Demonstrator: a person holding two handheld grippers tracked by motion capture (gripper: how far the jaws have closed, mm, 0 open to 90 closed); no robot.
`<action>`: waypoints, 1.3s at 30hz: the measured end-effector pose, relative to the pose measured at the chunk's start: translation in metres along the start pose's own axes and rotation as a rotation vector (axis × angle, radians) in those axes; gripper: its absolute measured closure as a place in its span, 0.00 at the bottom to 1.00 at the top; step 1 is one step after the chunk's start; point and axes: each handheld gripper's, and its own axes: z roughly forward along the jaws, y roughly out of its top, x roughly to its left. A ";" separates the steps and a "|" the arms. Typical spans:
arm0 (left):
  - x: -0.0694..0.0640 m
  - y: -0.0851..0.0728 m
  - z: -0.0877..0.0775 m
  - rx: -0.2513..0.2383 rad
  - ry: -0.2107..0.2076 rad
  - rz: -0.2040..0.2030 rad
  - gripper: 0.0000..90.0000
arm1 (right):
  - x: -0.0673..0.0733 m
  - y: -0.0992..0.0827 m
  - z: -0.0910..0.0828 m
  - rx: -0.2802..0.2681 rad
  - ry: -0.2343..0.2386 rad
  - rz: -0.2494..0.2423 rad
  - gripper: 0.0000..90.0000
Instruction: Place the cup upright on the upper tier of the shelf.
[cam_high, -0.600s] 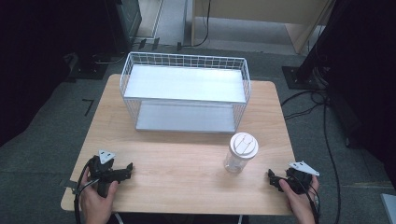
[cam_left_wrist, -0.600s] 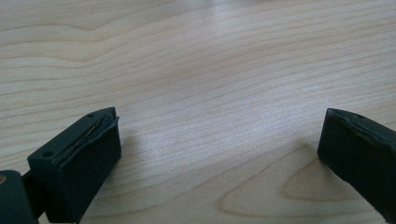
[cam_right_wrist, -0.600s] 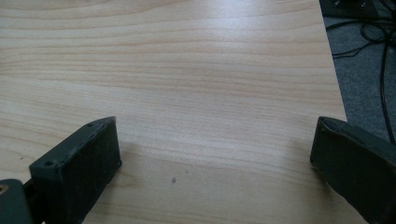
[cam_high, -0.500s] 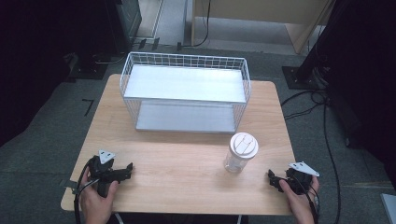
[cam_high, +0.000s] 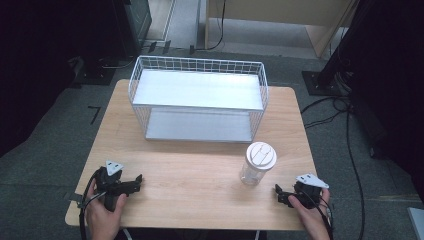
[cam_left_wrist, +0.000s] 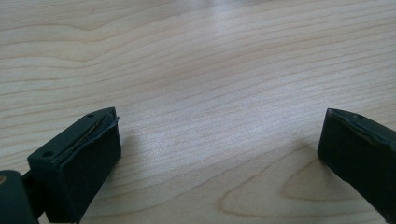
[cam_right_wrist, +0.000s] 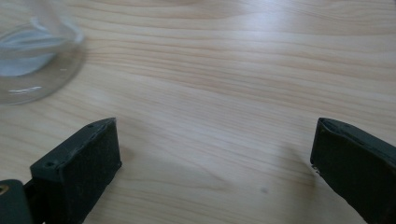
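right gripper (cam_high: 281, 193) unmoved, jar (cam_high: 257, 163) unmoved

Each hand carried a small black tool. The left gripper (cam_high: 139, 179) had a compact, dark body topped by a pale grey three-cornered plate, and a black cable looped from its rear past the wrist. The right gripper (cam_high: 278, 192) was of the same make, with the same grey plate on top and thin black cables trailing back over the hand. Seen close in the left gripper view, its fingers (cam_left_wrist: 77, 163) were blocky, matte black pads with small round screw holes along the top edge and a thin seam where the padding met the frame. The right gripper's fingers (cam_right_wrist: 74, 170) looked alike, with two small holes on the upper face. No sleeves were visible at the wrists.
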 end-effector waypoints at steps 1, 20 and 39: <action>0.000 0.000 0.000 0.000 0.000 0.000 0.00 | 0.004 0.001 0.001 0.003 0.005 -0.015 0.02; 0.000 0.000 0.000 0.000 0.000 0.000 0.00 | 0.049 0.013 0.001 -0.060 0.193 -0.061 0.02; 0.000 0.000 0.000 0.000 0.000 0.000 0.00 | 0.081 0.047 -0.018 -0.291 0.269 0.038 0.06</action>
